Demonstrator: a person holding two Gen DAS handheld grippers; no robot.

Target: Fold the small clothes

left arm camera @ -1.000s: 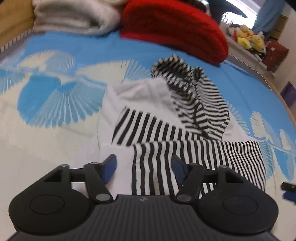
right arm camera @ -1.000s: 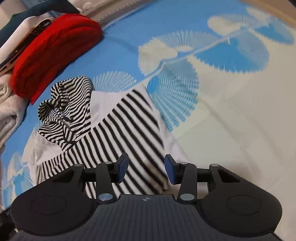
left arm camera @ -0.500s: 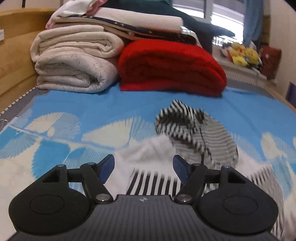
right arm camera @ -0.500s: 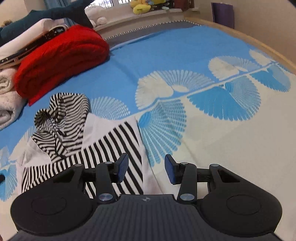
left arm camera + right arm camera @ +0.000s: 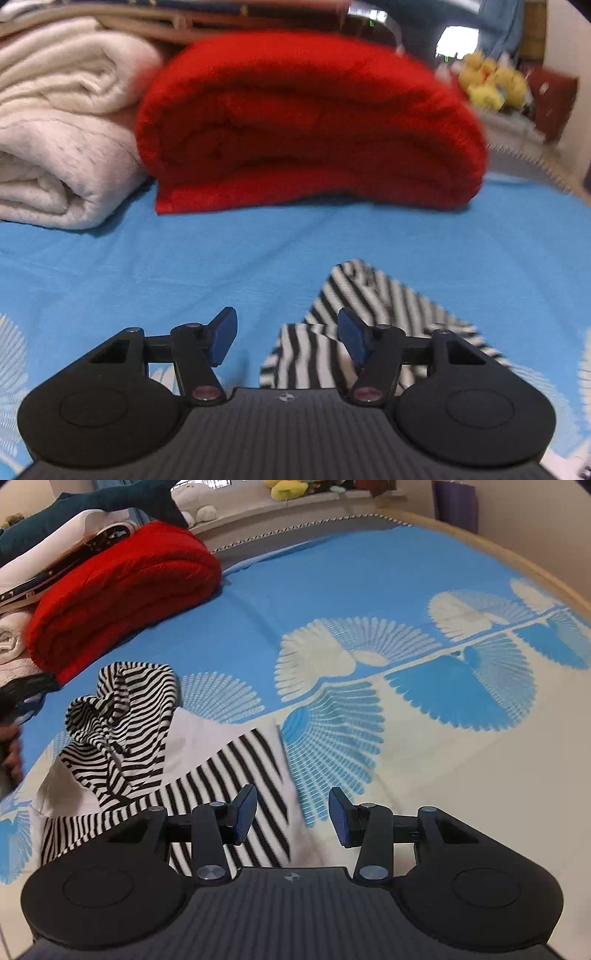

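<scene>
Both grippers spread-jawed and empty: left gripper (image 5: 286, 334) by the black-and-white striped hooded top's (image 5: 147, 746) hood, right gripper (image 5: 292, 814) over its hem, folded red blanket (image 5: 118, 598) beyond

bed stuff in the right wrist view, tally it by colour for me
Red: 1, the thick folded red blanket
Black and white striped: 1, the small striped hooded garment
Dark teal: 1, the plush shark
Cream white: 1, the rolled cream blanket
Blue and white: 1, the fan-patterned bed cover
Total: 5
</scene>
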